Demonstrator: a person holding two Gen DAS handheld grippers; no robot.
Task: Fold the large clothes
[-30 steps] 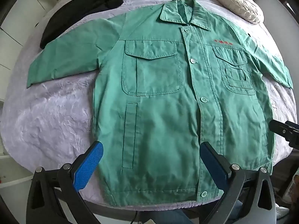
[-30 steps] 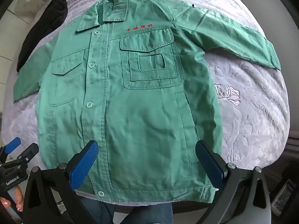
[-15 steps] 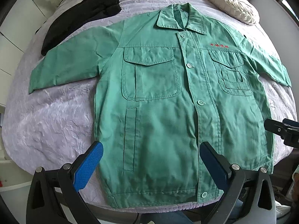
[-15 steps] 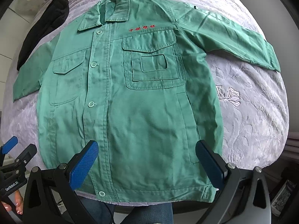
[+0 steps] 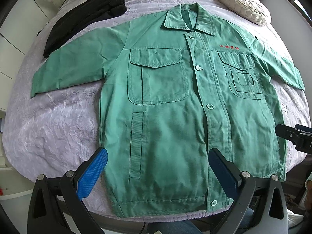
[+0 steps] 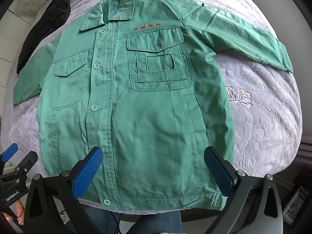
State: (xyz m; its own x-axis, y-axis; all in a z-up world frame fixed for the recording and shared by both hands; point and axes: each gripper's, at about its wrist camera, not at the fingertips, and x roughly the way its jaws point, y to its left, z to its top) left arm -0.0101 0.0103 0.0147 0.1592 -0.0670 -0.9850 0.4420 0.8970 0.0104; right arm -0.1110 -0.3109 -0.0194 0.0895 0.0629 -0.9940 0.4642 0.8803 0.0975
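**Jacket spread, fold not yet begun**

A green work jacket [image 5: 165,117] is laid flat, buttoned, front up, on the lilac bedspread [image 5: 54,128], sleeves spread. A sleeve is probably to be gripped next. Above the jacket's hem, the left gripper [image 5: 158,173] and right gripper [image 6: 154,171] are held wide open, empty.

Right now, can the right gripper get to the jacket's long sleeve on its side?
Probably yes. The right gripper is open and holds nothing, and that sleeve lies flat on the purple bedspread with nothing on it. It is over by the far side, though, so it needs a stretch.
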